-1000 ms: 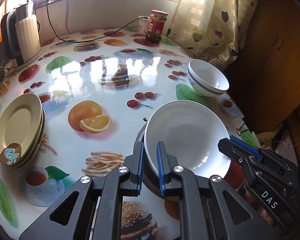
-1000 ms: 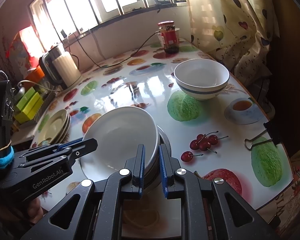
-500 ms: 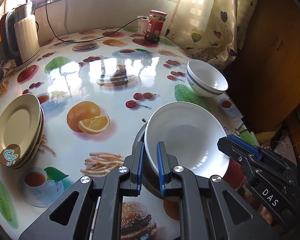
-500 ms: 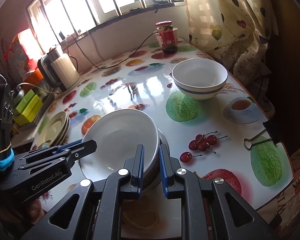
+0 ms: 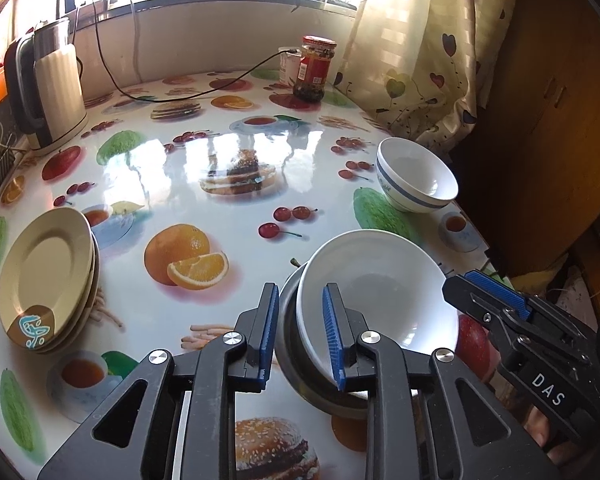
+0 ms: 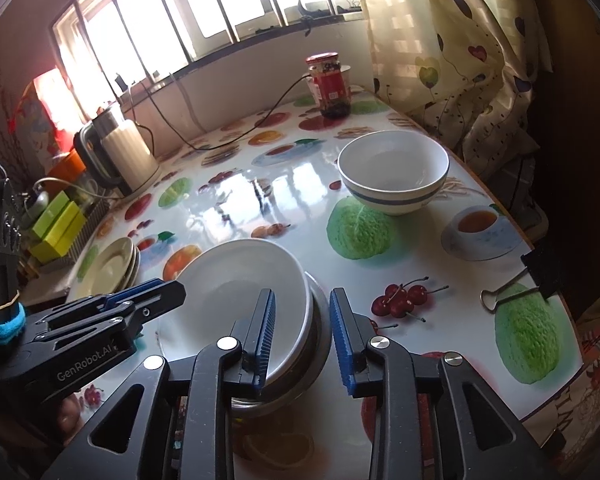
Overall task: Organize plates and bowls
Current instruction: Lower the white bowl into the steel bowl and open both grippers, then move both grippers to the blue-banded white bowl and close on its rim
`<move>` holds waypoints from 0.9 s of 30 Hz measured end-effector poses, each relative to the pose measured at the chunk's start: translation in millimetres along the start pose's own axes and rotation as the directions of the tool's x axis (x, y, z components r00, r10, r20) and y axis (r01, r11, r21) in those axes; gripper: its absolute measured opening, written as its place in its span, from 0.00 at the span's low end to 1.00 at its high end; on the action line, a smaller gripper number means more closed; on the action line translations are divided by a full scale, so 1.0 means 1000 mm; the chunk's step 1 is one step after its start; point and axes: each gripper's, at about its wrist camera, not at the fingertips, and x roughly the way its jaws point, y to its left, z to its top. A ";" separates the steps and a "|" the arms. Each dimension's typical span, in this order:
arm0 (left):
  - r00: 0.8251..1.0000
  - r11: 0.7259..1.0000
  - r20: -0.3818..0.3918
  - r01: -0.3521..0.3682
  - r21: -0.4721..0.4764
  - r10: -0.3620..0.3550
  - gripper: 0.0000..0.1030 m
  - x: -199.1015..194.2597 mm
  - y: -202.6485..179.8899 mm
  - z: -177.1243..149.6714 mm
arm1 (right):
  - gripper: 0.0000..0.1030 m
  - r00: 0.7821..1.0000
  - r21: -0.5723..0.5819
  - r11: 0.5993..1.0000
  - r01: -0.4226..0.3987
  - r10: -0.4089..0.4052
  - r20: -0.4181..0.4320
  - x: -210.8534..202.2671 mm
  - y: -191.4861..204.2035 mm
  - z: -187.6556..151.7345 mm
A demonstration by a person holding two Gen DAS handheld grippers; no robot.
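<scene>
A white bowl (image 5: pixel 380 292) sits nested, slightly tilted, in a steel bowl (image 5: pixel 290 348) near the table's front edge. My left gripper (image 5: pixel 300 332) straddles their near-left rims. Its jaws are opening and the pads stand off the rims. My right gripper (image 6: pixel 303 338) straddles the right rims of the white bowl (image 6: pixel 236 280) and steel bowl (image 6: pixel 320 332). Its jaws are opening too, with a gap at the outer pad. A blue-striped bowl (image 5: pixel 416 182) (image 6: pixel 392 172) stands at the far right. Cream plates (image 5: pixel 44 276) (image 6: pixel 108 268) are stacked at the left.
A kettle (image 5: pixel 48 88) with its cable stands at the back left and a red-lidded jar (image 5: pixel 316 68) at the back by the curtain. A binder clip (image 6: pixel 520 284) grips the table's right edge. Green boxes (image 6: pixel 60 224) lie beyond the left edge.
Both grippers' jaws have parted from their tight hold on the bowl rims. The white bowl stays in the steel bowl, and neither hand has shifted.
</scene>
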 end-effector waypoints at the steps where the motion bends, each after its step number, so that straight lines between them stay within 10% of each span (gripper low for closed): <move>1: 1.000 1.000 0.002 0.002 0.002 -0.002 0.23 0.000 -0.001 0.001 | 0.28 1.000 0.002 1.000 0.003 -0.003 0.003 0.000 -0.002 0.001; 27: 0.998 0.995 0.043 0.045 0.086 -0.049 0.23 0.016 -0.036 0.058 | 0.31 0.992 0.061 0.994 0.089 -0.094 0.089 -0.010 -0.048 0.050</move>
